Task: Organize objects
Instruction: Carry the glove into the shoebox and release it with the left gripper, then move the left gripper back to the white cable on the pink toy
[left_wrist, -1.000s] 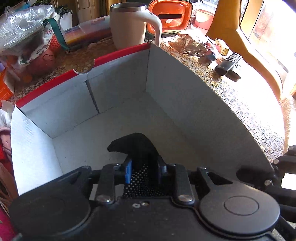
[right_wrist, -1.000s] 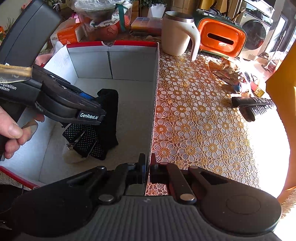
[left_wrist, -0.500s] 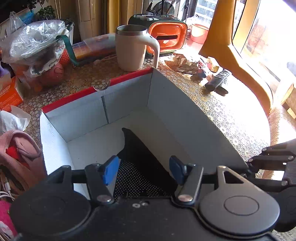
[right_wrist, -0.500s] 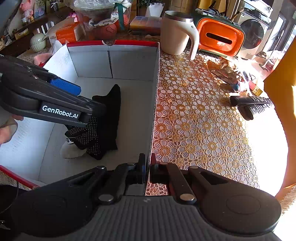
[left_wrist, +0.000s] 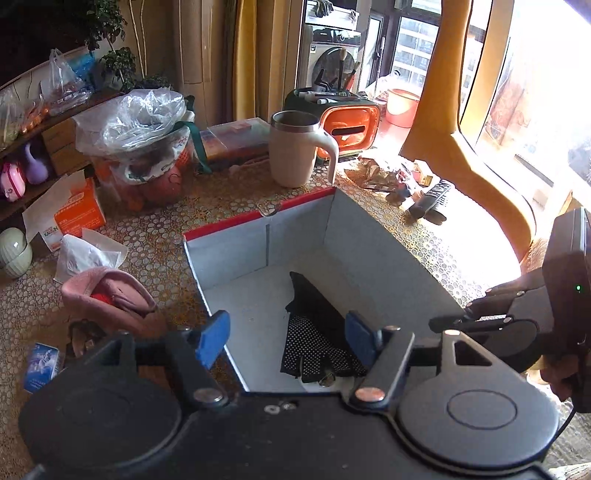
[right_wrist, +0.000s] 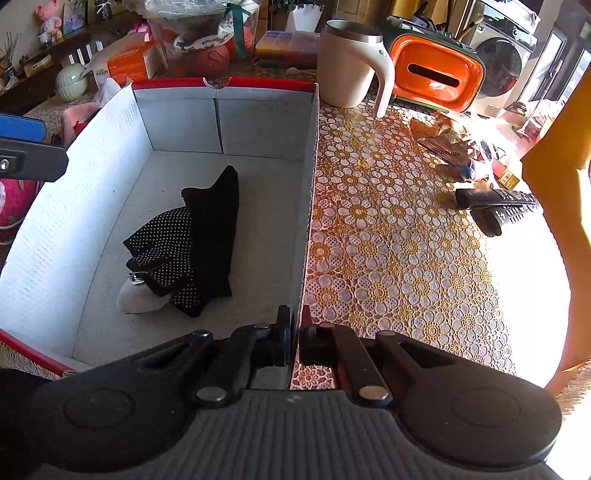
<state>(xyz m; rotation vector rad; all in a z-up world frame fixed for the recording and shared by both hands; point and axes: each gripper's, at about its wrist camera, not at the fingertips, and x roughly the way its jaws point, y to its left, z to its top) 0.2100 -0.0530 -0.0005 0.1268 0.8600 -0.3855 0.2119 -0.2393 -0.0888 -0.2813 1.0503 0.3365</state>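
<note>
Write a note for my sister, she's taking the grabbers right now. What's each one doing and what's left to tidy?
Left gripper: open, empty, held above the box.
Right gripper: shut on the box, pinching its right wall at the near end.
Done: the black dotted gloves lie inside the box, on top of a small white thing.
Left on the table: two remotes, snack wrappers, the pink cloth, the tissue box. The mug stands just behind the box.
</note>
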